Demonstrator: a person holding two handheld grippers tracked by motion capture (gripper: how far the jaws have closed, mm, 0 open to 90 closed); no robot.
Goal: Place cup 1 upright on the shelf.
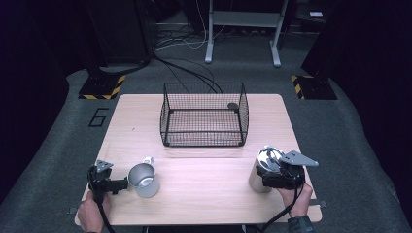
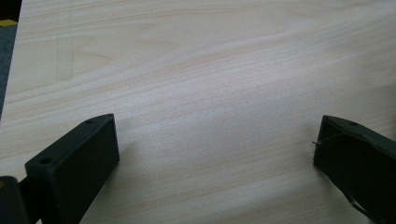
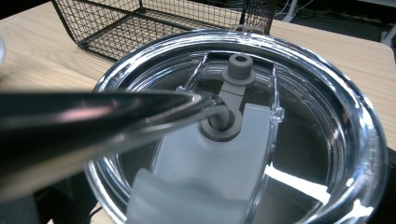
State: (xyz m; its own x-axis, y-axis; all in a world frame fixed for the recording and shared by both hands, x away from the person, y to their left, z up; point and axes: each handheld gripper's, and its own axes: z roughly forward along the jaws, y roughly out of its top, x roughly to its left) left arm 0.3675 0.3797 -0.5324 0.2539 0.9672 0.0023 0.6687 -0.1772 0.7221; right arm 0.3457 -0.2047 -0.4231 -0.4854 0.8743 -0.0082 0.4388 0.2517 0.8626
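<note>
— Where are the shiny cups?

— A steel tumbler (image 1: 262, 174) with a clear round lid (image 3: 243, 126) stands on the pale wood worktop (image 1: 204, 184), near its right edge. The right gripper (image 1: 284, 174) is right against it, but I cannot tell how its fingers sit. A metal mug (image 1: 144, 179) stands on the left side.

— And the other hand?

— The left gripper (image 1: 109, 183) is just beside the mug, fingers (image 2: 70, 168) wide open over bare wood.

— What else?

— A black wire basket (image 1: 204, 116) sits farther back. The floor (image 1: 58, 126) is grey carpet.
</note>
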